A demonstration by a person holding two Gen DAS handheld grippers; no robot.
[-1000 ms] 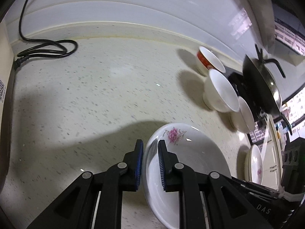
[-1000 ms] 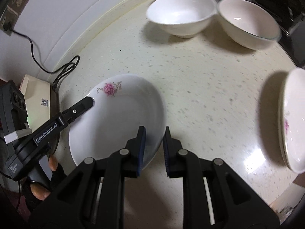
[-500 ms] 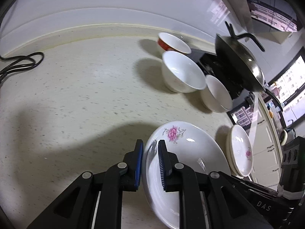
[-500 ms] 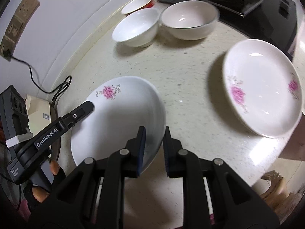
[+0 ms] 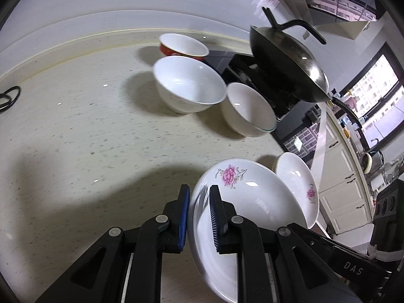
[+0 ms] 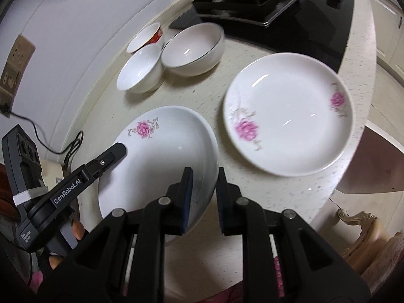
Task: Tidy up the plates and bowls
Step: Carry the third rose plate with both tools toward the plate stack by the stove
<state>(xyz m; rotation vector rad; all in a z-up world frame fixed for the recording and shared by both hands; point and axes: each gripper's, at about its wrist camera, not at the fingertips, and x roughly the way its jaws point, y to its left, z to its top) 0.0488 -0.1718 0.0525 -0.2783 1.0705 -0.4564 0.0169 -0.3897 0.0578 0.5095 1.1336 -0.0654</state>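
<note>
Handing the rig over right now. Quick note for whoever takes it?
Left gripper: shut on the held plate's rim.
Right gripper: shut on the same plate's opposite rim; plate is off the counter.
Second flowered plate lies flat on the counter, right of the held one.
Three bowls near the stove, unstacked: red-banded bowl, small white bowl, larger white bowl.
Left: probably set held plate on the other, then the bowls.

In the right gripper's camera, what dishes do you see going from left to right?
Held flowered plate → small white bowl → big white bowl → second flowered plate. The red bowl overlaps the small white one, so it is left out.
</note>
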